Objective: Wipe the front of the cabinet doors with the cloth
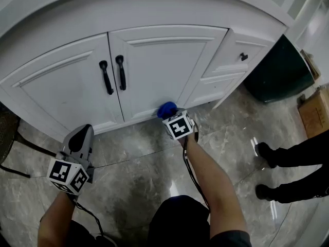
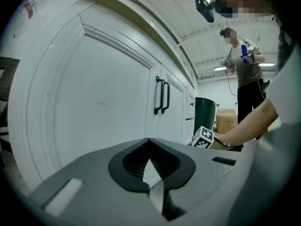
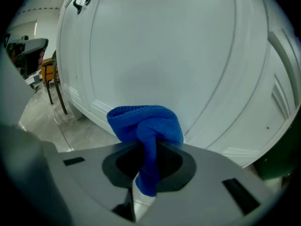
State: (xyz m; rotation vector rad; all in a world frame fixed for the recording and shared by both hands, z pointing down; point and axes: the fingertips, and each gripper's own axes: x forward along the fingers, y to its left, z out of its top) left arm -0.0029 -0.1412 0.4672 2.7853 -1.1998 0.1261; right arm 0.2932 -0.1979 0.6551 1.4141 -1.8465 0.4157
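A white cabinet with two doors and two black handles fills the top of the head view. My right gripper is shut on a bunched blue cloth, which sits at the lower right corner of the right door. In the right gripper view the blue cloth bulges from the jaws close to the white door panel. My left gripper hangs low over the floor in front of the left door, shut with nothing in it. The left gripper view looks along the doors toward the handles.
Drawers with a black knob lie right of the doors. A dark green bin and a cardboard box stand at the right. Another person's legs and shoes are on the grey marble floor. A chair is at the left.
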